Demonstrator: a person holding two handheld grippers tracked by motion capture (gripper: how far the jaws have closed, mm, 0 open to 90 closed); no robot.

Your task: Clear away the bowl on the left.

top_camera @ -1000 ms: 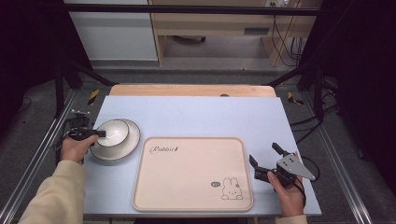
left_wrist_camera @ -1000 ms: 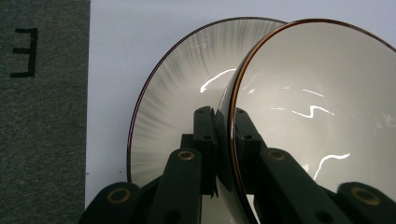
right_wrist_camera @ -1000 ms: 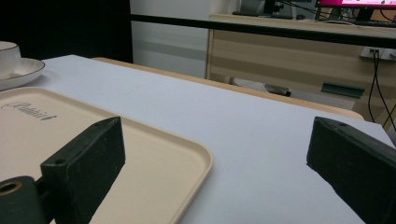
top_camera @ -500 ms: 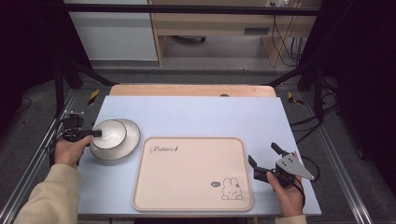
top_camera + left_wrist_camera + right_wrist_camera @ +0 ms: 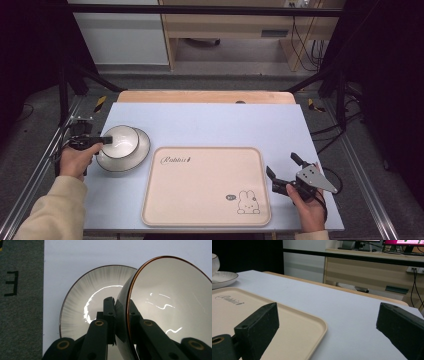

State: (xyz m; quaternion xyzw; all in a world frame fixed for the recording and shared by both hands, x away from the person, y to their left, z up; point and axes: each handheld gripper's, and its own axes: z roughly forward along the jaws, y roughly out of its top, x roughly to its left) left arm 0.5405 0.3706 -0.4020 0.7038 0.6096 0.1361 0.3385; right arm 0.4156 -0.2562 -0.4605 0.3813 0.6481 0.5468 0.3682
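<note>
We clamp the left gripper (image 5: 102, 140) on the bowl (image 5: 121, 140) rim above its plate (image 5: 141, 150), likely for lifting; right gripper (image 5: 283, 172) waits agape.

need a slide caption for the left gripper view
Left gripper clamps the bowl by its rim, tilted above the plate.

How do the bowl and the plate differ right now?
The bowl is deep and tipped up, its rim pinched by the left tool; the plate is shallow, flat on the table and ungripped. The bowl's inside is plain white; the plate's is grey-streaked. Both are glossy with dark rims.
</note>
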